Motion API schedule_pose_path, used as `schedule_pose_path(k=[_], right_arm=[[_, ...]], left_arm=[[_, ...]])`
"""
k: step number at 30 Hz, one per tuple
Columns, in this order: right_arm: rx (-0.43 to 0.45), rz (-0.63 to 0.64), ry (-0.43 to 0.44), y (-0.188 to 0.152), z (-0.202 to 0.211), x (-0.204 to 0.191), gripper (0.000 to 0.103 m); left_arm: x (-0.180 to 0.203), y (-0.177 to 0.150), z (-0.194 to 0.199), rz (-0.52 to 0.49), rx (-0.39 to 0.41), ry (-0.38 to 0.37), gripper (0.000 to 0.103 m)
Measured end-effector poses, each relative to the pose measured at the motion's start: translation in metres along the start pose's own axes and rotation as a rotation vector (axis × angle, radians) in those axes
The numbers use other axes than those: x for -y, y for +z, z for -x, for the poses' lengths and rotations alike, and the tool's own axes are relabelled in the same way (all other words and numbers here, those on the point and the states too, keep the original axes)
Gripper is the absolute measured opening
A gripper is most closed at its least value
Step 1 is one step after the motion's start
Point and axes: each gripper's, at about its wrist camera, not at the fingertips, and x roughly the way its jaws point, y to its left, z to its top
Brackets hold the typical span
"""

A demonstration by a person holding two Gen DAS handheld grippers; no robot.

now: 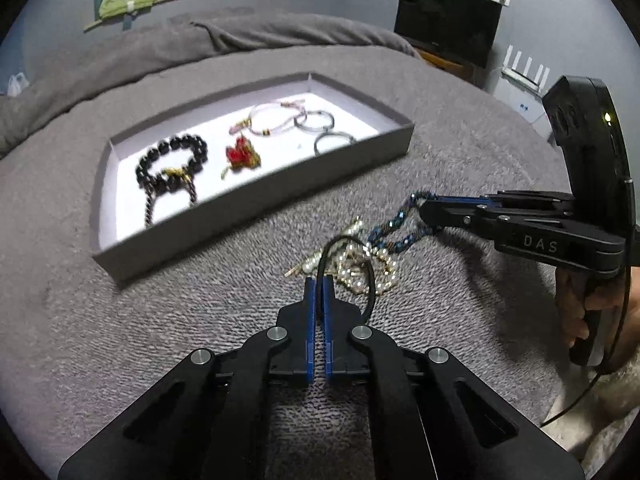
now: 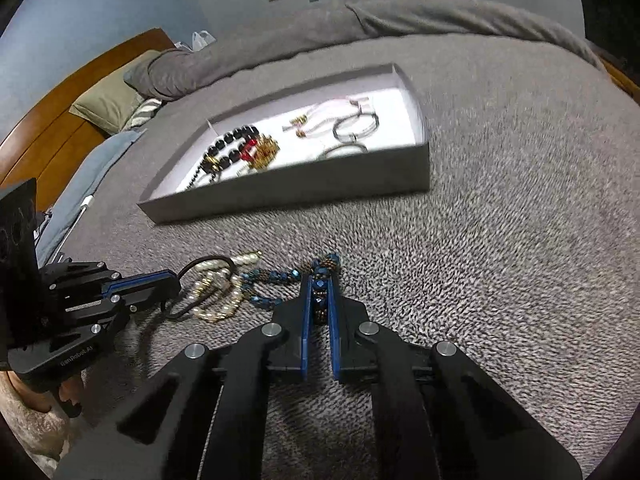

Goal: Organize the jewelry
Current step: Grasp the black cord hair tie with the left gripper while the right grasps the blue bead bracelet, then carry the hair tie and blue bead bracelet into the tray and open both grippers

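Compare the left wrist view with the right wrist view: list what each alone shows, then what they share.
Left only: a dark monitor and a white router.
Right only: a wooden headboard and pillows.
Both: the grey tray of jewelry, the left claw shut on a black cord loop, and the right claw shut on a blue beaded strand.

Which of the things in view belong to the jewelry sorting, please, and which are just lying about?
Job: grey tray; black cord loop in left gripper; blue beaded bracelet in right gripper; pearl chain.
Lying about: pillow; monitor.
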Motion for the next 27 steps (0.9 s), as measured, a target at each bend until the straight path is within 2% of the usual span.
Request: schedule_pose_path(k=[10, 16, 20, 25, 27], right_arm=[[0.129, 0.084, -0.044, 0.028, 0.052, -0.013, 0.007], [0.202, 0.122, -0.07, 0.068, 0.069, -0.014, 0.007], [0.23, 0.125, -0.055, 0.093, 0.059, -0.02, 0.007], [0.196, 0.152, -0.043, 0.113, 0.019, -0.036, 0.007], [0.173, 0.156, 0.002, 0.117, -0.002, -0.043, 0.007]], left_arm=[[-0.023, 0.019, 0.055, 0.015, 0.121, 0.061, 0.004], [-0.045, 0.048, 0.07, 0.033, 0.177, 0.087, 0.004], [-0.058, 0.071, 0.053, 0.055, 0.171, 0.077, 0.004], [-0.062, 0.083, 0.006, 0.073, 0.086, 0.039, 0.004], [-0.062, 0.082, -0.013, 0.083, 0.048, 0.01, 0.004]])
